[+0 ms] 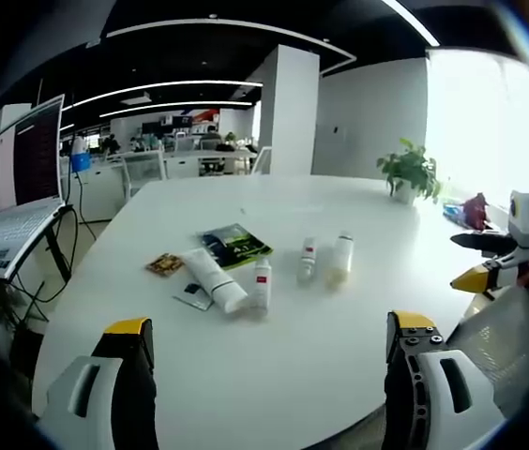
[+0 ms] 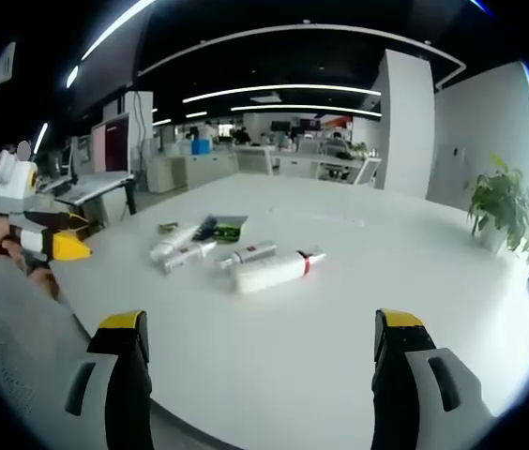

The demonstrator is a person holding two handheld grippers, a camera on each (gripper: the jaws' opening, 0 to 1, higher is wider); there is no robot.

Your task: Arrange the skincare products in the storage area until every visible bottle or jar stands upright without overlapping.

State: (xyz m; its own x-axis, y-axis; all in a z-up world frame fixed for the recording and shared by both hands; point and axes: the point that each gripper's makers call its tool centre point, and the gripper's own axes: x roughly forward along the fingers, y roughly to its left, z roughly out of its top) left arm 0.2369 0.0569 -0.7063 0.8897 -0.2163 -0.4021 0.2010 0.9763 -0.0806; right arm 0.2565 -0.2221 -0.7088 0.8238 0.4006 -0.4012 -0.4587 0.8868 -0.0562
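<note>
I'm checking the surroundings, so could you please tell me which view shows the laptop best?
The left gripper view: the open laptop sits near its left edge, screen and keyboard facing us. In the right gripper view it is distant, small and indistinct.

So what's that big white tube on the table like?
The big white tube is the largest of the skincare items. It looks like soft squeezable plastic, plain white, with a wide round end towards the grippers and a flatter end towards the green packet. It lies flat on its side on the white table, not standing. A small bottle with a red band lies right beside it, seemingly touching. Neither gripper holds it.
</note>
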